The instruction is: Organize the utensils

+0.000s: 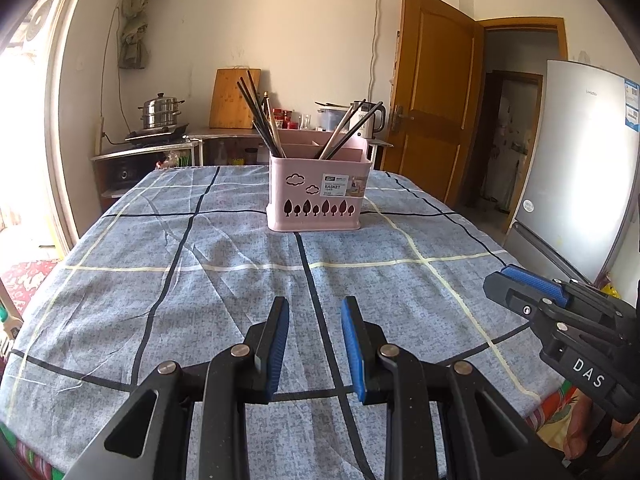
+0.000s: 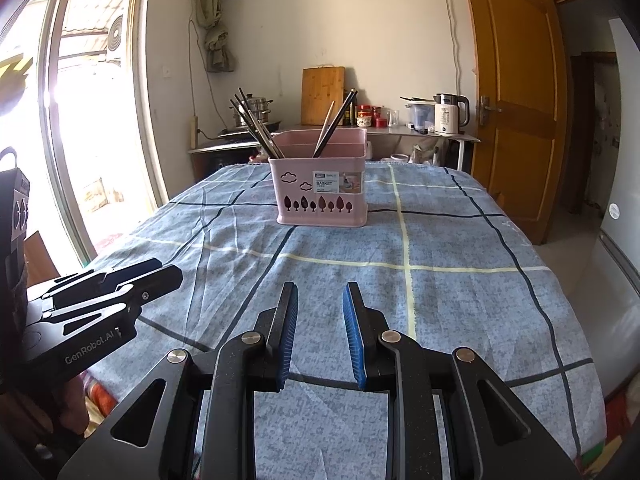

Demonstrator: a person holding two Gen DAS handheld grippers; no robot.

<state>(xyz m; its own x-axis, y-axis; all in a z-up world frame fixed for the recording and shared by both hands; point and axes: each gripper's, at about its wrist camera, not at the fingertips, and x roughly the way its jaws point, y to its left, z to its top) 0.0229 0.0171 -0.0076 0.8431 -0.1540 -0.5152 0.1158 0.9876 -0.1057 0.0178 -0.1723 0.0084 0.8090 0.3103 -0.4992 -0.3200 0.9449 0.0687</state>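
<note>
The pink utensil basket (image 1: 318,188) stands upright on the table (image 1: 200,280), toward its far edge and about midway between its left and right edges, on the blue checked cloth. Dark chopsticks (image 1: 260,116) lean out of its left compartment, tilting up and to the left; a second bunch (image 1: 348,128) in another compartment leans up and to the right. The label on the basket's near wall faces both cameras.

The basket lies straight ahead of both pairs of fingers and well apart from them, with bare cloth between. The left gripper (image 1: 315,346) hangs over the near edge of the table, its fingers partly open with nothing between the blue pads. The right gripper (image 2: 320,336) sits beside it over the same near edge, likewise partly open and empty. Neither looks clearly nearer; the basket sits a little right of centre in the left view and about centred in the right, so either hand would have to travel forward across the table to reach the chopsticks, whose long axes slant away from upright.
</note>
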